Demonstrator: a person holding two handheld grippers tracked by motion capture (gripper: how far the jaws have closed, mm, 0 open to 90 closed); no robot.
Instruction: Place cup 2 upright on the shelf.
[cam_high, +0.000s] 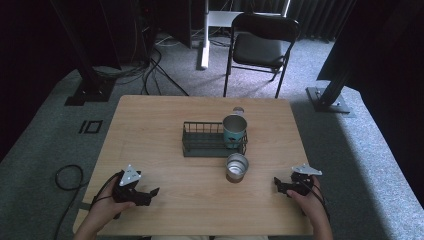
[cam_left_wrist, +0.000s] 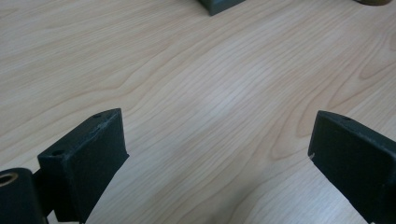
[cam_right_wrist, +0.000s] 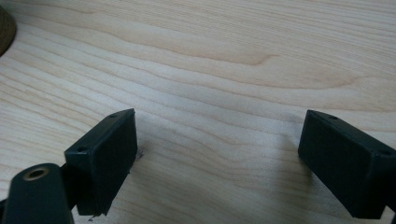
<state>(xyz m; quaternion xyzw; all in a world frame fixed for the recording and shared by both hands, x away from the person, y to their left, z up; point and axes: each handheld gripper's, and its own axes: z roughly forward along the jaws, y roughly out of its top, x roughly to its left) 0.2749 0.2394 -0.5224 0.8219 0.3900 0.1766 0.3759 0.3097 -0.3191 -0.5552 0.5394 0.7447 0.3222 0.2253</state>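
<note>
Both grippers' jaws gape wide, empty; steel cup (cam_high: 236, 167) stands between them, seemingly touching the wire basket (cam_high: 202, 141).

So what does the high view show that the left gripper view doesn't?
The high view alone takes in the whole scene: a teal cup standing in a wire basket, a metal cup on the table in front of it, the right gripper, both hands and a folding chair beyond. The left gripper view alone gives a close look at the wide gap between its black fingers. Both show the wooden table and the left gripper, open and empty.
</note>
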